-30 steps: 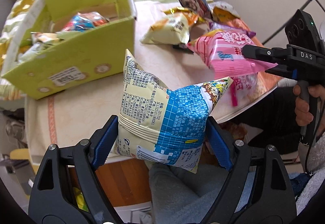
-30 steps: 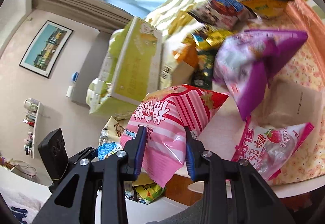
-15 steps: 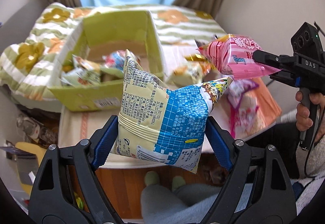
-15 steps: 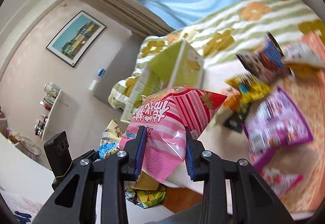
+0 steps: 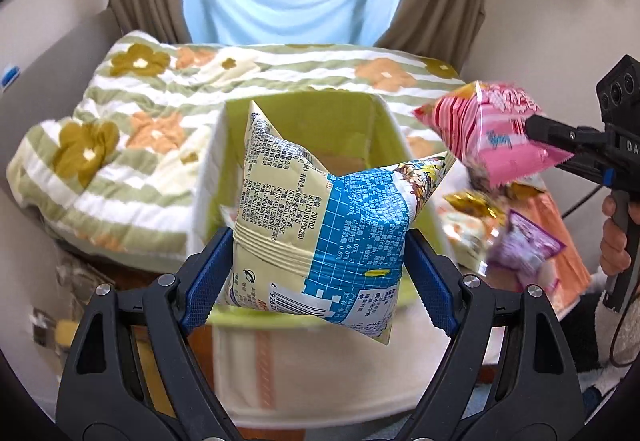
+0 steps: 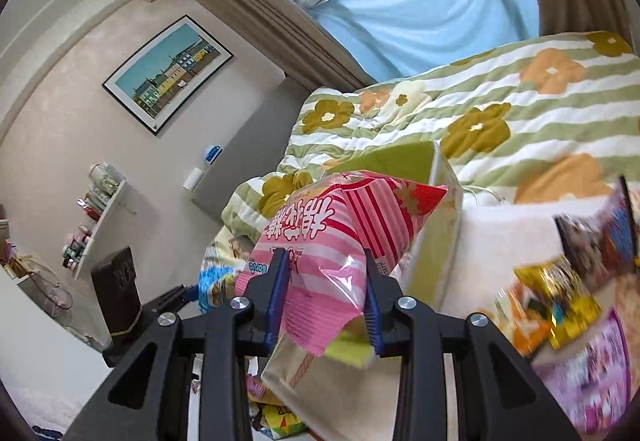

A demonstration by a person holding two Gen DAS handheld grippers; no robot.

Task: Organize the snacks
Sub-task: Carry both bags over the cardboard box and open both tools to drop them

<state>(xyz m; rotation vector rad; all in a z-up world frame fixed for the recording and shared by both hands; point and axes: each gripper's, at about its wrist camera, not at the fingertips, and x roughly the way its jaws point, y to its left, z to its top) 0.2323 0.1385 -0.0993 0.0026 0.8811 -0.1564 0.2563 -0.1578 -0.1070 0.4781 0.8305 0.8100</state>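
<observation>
The cream-and-blue snack bag [image 5: 320,237], printed with Chinese text, a date line and a barcode, is clamped tilted in the left gripper [image 5: 318,273], one corner up, in front of the green box [image 5: 384,129]. The pink striped bag [image 6: 332,237] with Chinese characters, long axis slanting up-right, is pinched in the right gripper [image 6: 324,301]. Loose snack packets [image 5: 516,241] lie on the table [image 5: 320,381]; a floral quilt [image 5: 132,145] lies behind.

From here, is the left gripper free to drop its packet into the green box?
Probably yes. The left gripper holds the blue and cream packet in front of the green box, whose top is open; the pink packet hangs off to the right.
</observation>
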